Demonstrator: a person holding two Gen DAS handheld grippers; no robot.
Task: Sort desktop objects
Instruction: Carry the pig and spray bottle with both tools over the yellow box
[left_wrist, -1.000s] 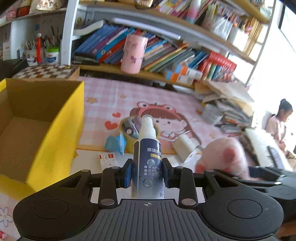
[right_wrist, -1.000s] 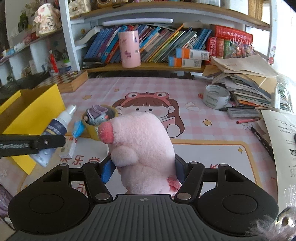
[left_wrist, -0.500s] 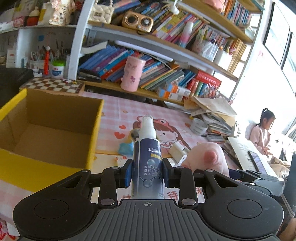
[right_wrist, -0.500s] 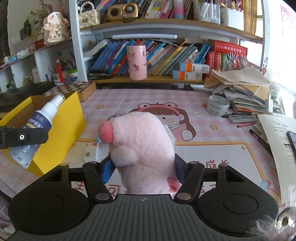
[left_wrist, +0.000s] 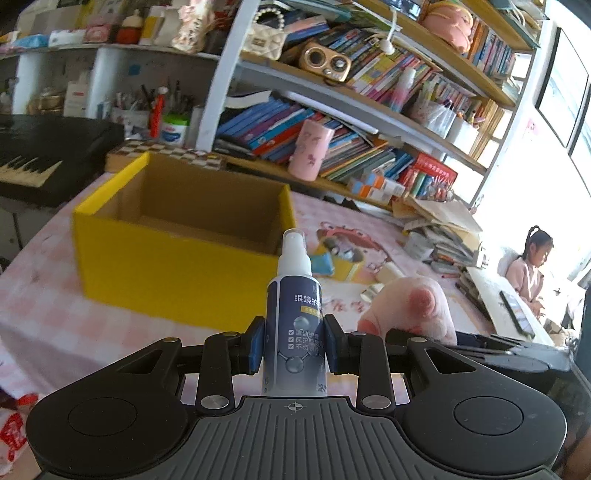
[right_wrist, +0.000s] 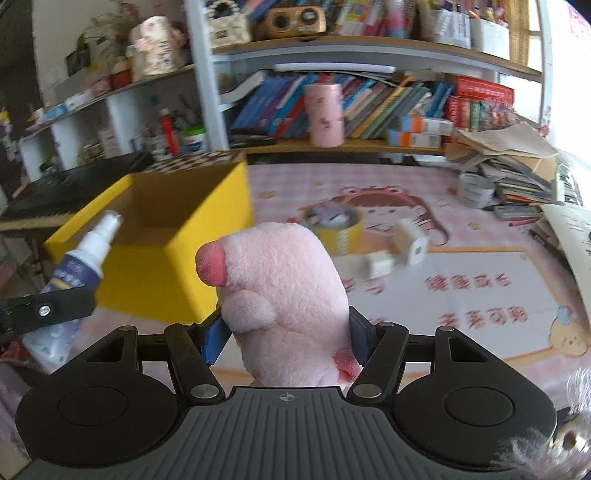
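Left gripper (left_wrist: 293, 349) clamps the bottle (left_wrist: 294, 325) mid-body, frame centre; rigid, slick plastic, light. Right gripper (right_wrist: 286, 334) squeezes the plush (right_wrist: 284, 295), soft and compressible. Yellow box (left_wrist: 177, 273) sits upper left, open.

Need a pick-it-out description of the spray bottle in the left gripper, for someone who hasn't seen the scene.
Start at the yellow cardboard box on the pink checked desk mat. Just in front of its near wall, the left gripper clamps the spray bottle upright. It is the only bottle held: dark blue label with white Chinese text and a clear white pump cap, unlike the pink plush toy in the right gripper.
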